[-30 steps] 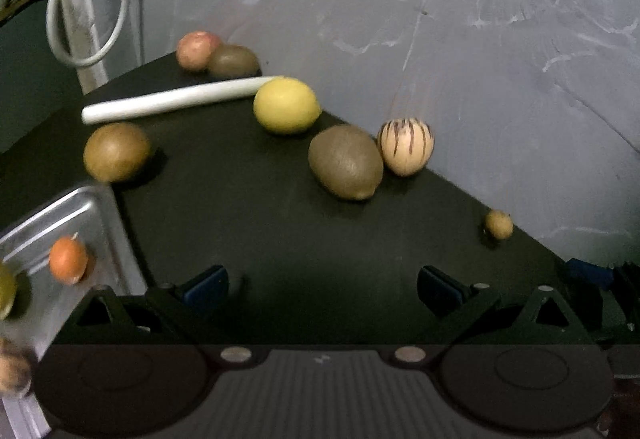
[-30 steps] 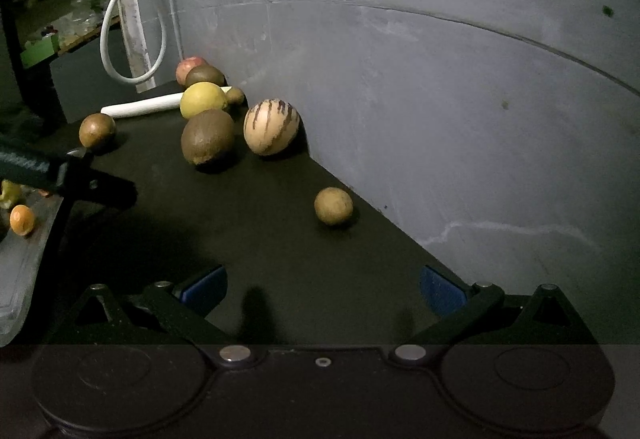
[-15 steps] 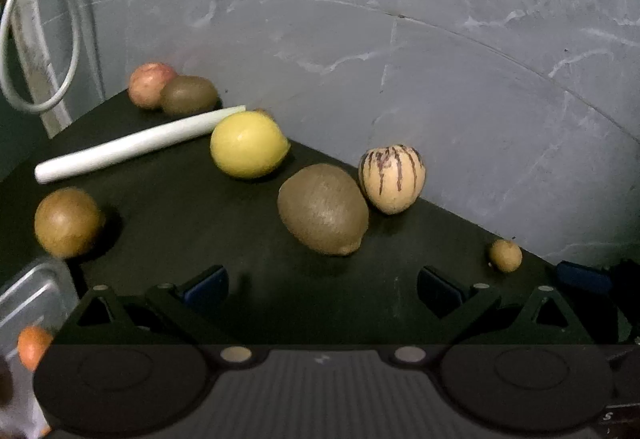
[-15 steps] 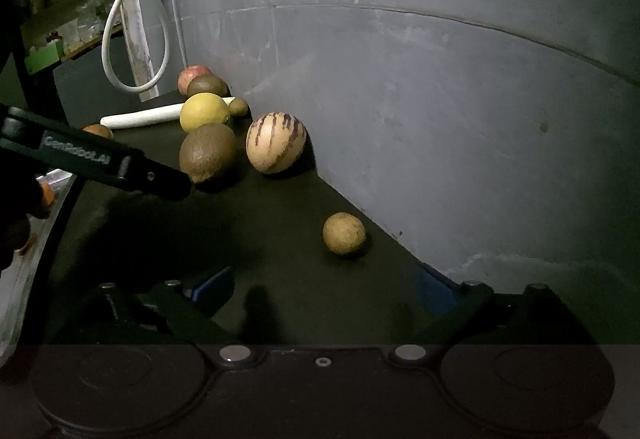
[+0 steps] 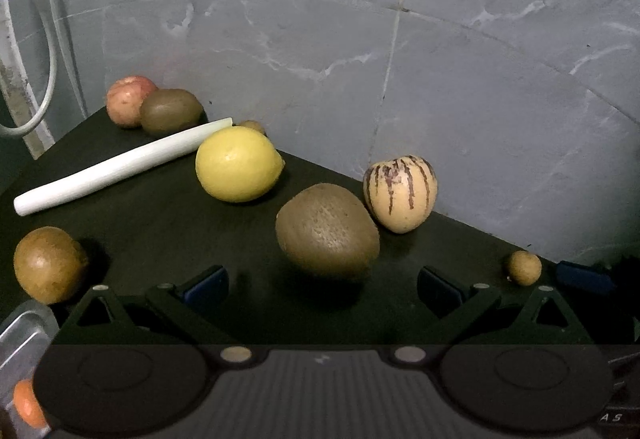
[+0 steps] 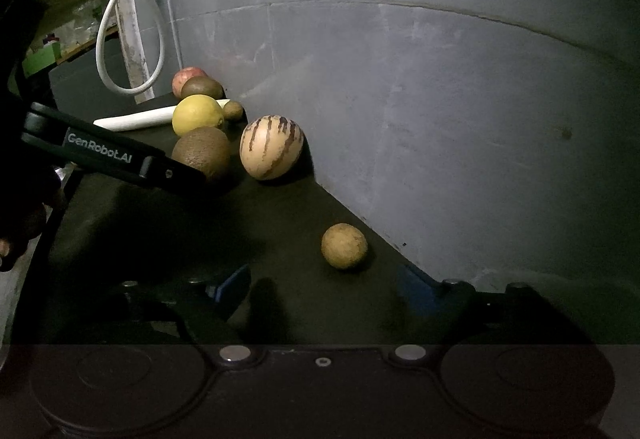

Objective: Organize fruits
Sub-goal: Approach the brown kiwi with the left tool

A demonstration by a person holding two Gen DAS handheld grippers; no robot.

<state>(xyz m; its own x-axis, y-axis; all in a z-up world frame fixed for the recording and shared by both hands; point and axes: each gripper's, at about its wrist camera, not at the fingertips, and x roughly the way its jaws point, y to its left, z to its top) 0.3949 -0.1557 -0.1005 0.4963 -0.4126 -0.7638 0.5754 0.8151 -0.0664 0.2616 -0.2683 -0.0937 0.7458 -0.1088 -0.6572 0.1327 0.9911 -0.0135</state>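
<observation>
Kiwi [image 5: 327,229] (brown, fuzzy, egg-shaped) beside lemon [image 5: 238,163]

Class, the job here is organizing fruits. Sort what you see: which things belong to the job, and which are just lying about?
Belong: lemon, striped melon, large kiwi, small round fruit, apple, metal tray.
Lying about: white stalk, hanging cable.

kiwi [image 5: 328,231] lies between lemon [image 5: 238,163] and melon [image 5: 400,193], near the wall [image 5: 400,59].

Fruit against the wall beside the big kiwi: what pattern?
Cream skin with dark purple stripes, clearest in left wrist view.
</observation>
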